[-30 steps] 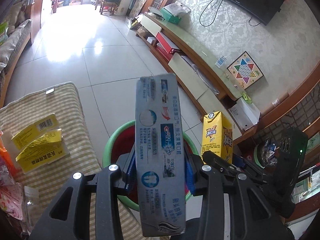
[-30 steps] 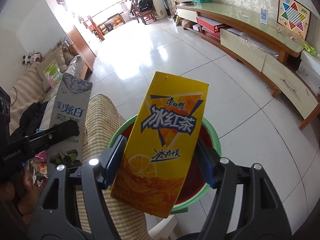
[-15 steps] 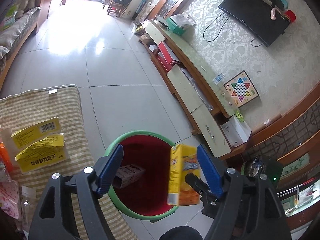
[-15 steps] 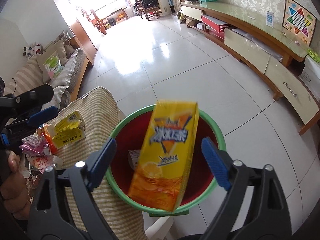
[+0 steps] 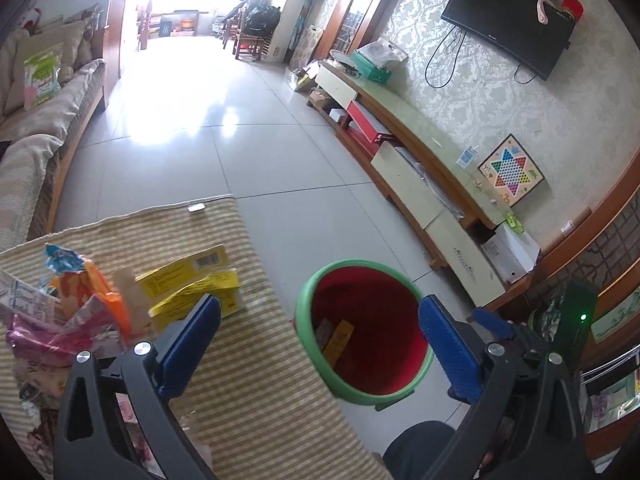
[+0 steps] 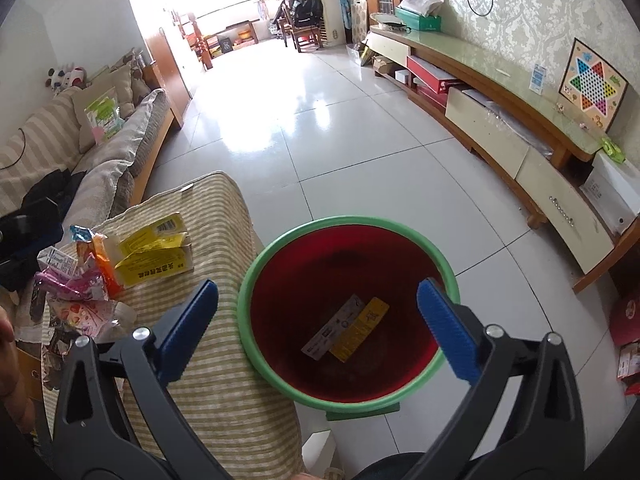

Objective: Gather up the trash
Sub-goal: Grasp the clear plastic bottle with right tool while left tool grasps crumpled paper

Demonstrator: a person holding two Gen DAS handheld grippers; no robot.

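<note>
2 cartons (image 6: pixel 346 334) lie flat in the bin (image 6: pixel 256 268), long axes parallel; both tools spread empty.

Both boxes dropped into bin (image 6: pixel 348 400), left gripper (image 5: pixel 320 344), right gripper (image 6: pixel 318 328) opened empty

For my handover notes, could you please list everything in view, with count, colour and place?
Bin: one, green rim, red inside, on floor beside the striped table.
Toothpaste box: one, grey, in the bin.
Drink carton: one, yellow, in the bin beside it.
Flattened boxes: two, yellow, on the table.
Wrappers: a pile, pink and orange, table's left.
Striped table: one, beige.
Sofa: one, beige, left wall.
Checkers board: one, multicoloured, on the cabinet.
TV: one, black, wall.
Left claw: open, empty.
Right claw: open, empty, above the bin.
</note>
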